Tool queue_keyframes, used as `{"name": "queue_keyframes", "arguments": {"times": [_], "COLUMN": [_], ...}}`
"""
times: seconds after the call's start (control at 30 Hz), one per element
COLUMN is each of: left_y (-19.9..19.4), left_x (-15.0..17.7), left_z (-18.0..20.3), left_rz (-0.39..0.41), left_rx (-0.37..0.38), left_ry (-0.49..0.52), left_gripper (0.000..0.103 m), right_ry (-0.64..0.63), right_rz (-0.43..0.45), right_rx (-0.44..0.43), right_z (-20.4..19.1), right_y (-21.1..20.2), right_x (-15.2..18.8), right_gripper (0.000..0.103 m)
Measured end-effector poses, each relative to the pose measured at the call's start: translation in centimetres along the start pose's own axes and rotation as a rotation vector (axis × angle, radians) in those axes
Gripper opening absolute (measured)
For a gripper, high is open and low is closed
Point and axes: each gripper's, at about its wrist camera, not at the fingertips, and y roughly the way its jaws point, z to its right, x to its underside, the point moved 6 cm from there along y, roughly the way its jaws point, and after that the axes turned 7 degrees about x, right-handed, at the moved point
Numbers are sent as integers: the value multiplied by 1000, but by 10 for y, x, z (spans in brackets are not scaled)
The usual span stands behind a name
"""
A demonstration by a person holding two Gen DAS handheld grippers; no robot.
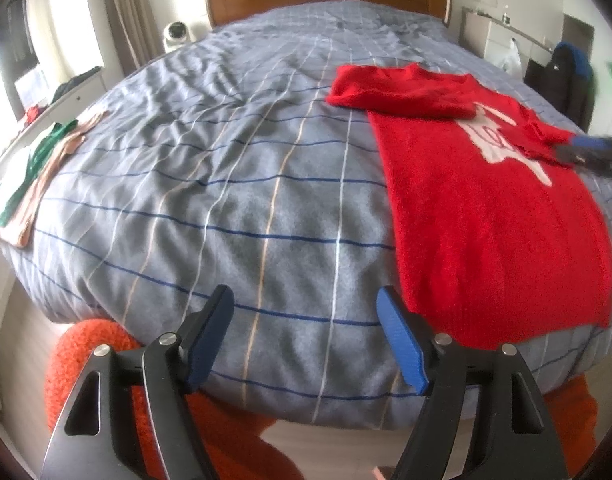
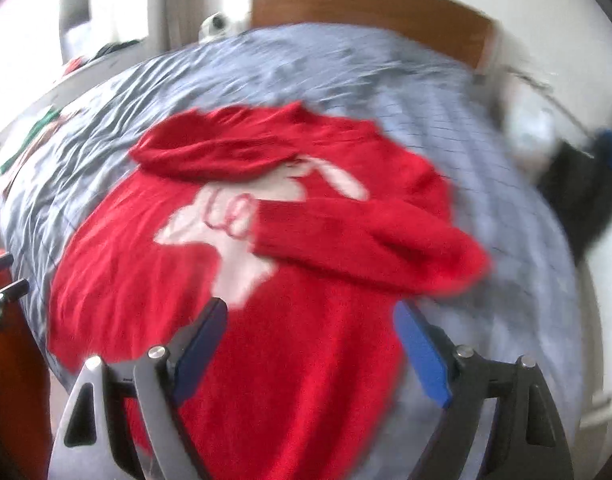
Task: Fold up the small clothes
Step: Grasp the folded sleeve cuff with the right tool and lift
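left gripper (image 1: pixel 306 336): jaws wide apart, nothing between them, poised over the near edge of the bed (image 1: pixel 234 184), just left of the red sweater (image 1: pixel 486 220). right gripper (image 2: pixel 312 348): jaws also wide apart, empty, above the lower part of the sweater near its right side; view blurred. sweater lies flat on the grey checked cover toward the bed's right side, hem at the near edge, both sleeves folded across the chest over a white motif (image 2: pixel 226 240). motif shows red looped marks; not readable as writing. folded clothes (image 1: pixel 30 176) sit at the left edge of the bed.
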Motion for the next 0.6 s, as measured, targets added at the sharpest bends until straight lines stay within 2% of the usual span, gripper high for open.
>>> {"name": "queue_keyframes", "arguments": {"times": [0.07, 0.17, 0.23, 0.3, 0.37, 0.43, 0.6], "left_y": [0, 2, 4, 5, 6, 7, 5], "left_x": [-1, -1, -1, -1, -2, -1, -1], "left_z": [-1, -3, -4, -6, -6, -6, -1], "left_rz": [-1, -6, -12, -17, -18, -22, -14], "left_rx": [-2, -2, -4, -2, 2, 8, 5], "left_ry": [-2, -8, -14, -21, -22, -26, 0], "left_gripper": [76, 77, 77, 77, 77, 77, 77], "right_ry": [-36, -20, 61, 113, 197, 258, 439], "right_rz": [-12, -60, -156, -154, -105, -55, 57], "right_rx": [-41, 11, 8, 4, -16, 6, 161], "right_z": [-18, -25, -15, -6, 13, 37, 145], "right_y": [22, 55, 82, 84, 66, 44, -24], "right_x": [-15, -25, -21, -19, -20, -22, -8], "right_gripper": [83, 74, 56, 8, 8, 8, 8]}}
